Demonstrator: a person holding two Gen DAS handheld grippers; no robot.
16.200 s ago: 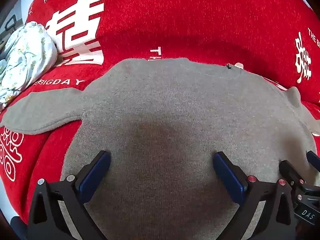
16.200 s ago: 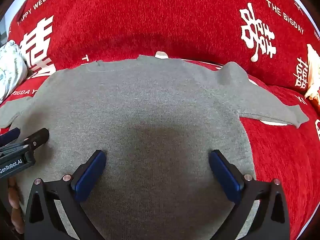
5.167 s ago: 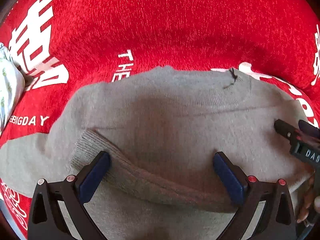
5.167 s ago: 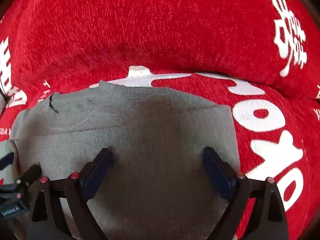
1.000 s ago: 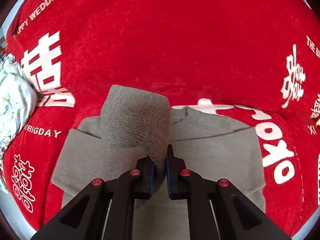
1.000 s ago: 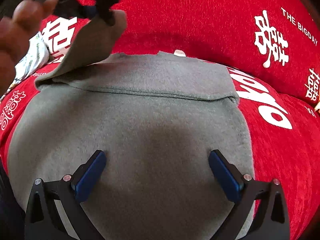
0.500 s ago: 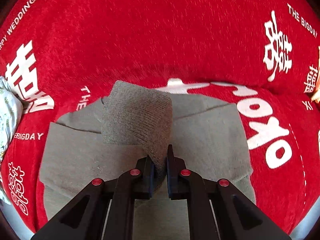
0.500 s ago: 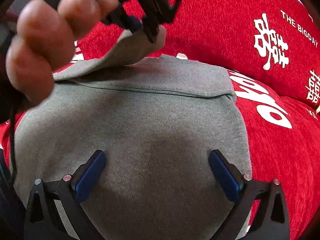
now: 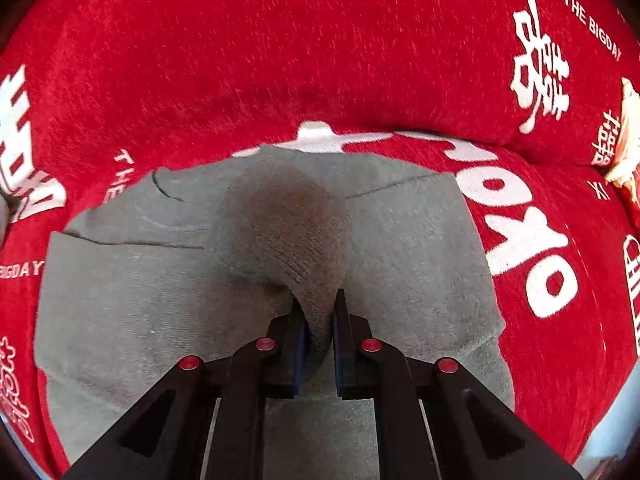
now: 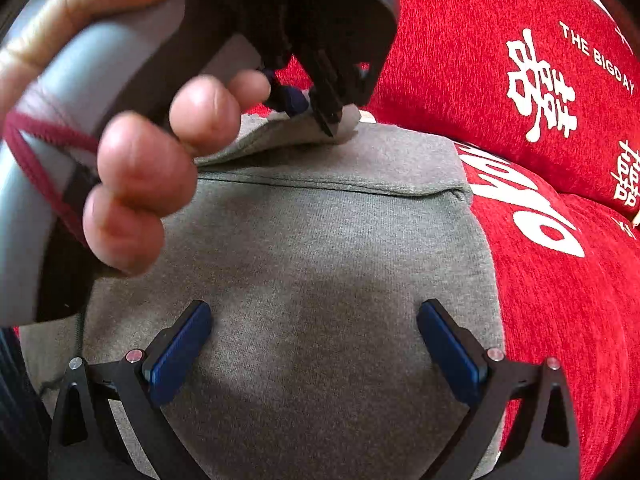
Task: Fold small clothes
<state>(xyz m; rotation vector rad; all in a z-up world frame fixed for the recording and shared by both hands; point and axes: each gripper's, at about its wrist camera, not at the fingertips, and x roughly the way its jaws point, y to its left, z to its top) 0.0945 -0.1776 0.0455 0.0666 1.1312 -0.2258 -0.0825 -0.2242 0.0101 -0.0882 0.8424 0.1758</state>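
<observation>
A grey knitted sweater lies on a red sofa cover, its right sleeve folded in along a straight crease. My left gripper is shut on the cuff of the left sleeve, which drapes over the sweater's chest close to the cloth. In the right wrist view that same left gripper pinches the sleeve end near the collar, a person's hand around its handle. My right gripper hovers open over the sweater's lower body, with nothing between its blue pads.
The red sofa cover with white lettering surrounds the sweater, rising into a backrest behind. A pale cloth item lies at the far right edge. A red cord loops around the left gripper's handle.
My left gripper has carried the sleeve rightwards and down across the sweater, so the cuff now droops close to the chest. The right gripper has stayed put.
</observation>
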